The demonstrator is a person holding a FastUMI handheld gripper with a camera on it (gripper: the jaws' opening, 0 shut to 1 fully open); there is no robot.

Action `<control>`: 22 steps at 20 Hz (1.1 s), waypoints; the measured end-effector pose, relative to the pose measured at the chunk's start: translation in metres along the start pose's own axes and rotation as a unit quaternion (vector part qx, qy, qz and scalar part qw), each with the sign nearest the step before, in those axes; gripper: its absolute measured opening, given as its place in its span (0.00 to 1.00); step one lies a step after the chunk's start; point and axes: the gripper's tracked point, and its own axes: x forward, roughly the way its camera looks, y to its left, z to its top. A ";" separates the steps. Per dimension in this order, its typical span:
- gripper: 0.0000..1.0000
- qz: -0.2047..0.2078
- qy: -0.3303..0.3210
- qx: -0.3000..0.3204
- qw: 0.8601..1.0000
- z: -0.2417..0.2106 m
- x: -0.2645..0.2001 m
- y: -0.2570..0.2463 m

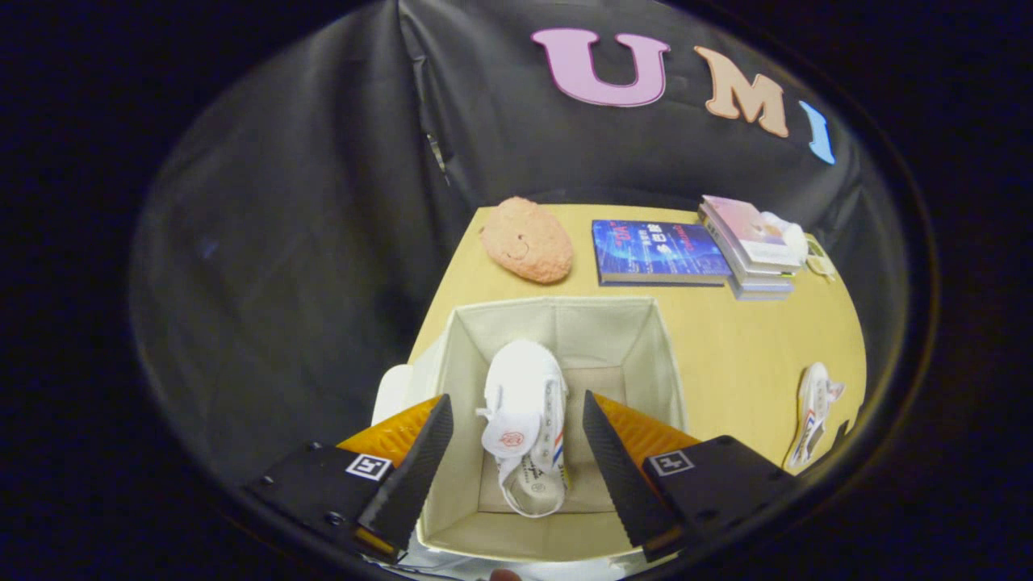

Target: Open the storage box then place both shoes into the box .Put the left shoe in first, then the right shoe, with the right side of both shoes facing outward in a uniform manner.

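Hand-held gripper (516, 436) gapes empty above storage box (662, 355); white shoe (524, 420) lies inside.

The second shoe (813, 415) is partly cut off beside the table's (742, 347) end.

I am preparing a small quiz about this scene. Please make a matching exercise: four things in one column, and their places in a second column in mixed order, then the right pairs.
Things:
1. shoe in the box
2. second shoe
3. blue book
4. orange plush

Places:
A. on the table, right of the box
B. beyond the box, beside the stack of books
C. inside the open storage box, below the open fingers
D. at the table's far left corner

Pairs: 1-C, 2-A, 3-B, 4-D
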 end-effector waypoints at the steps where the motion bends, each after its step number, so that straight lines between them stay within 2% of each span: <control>1: 0.99 -0.006 -0.011 -0.001 1.000 0.006 -0.009 -0.010; 6: 1.00 -0.062 -0.061 -0.027 0.996 0.034 -0.059 -0.072; 12: 1.00 -0.168 -0.079 -0.020 0.982 0.041 -0.101 -0.187; 15: 1.00 -0.238 -0.056 -0.027 0.969 0.021 -0.111 -0.259; 19: 0.97 -0.312 0.007 -0.038 0.949 -0.020 -0.109 -0.344; 22: 0.95 -0.342 0.052 -0.008 0.938 -0.059 -0.102 -0.396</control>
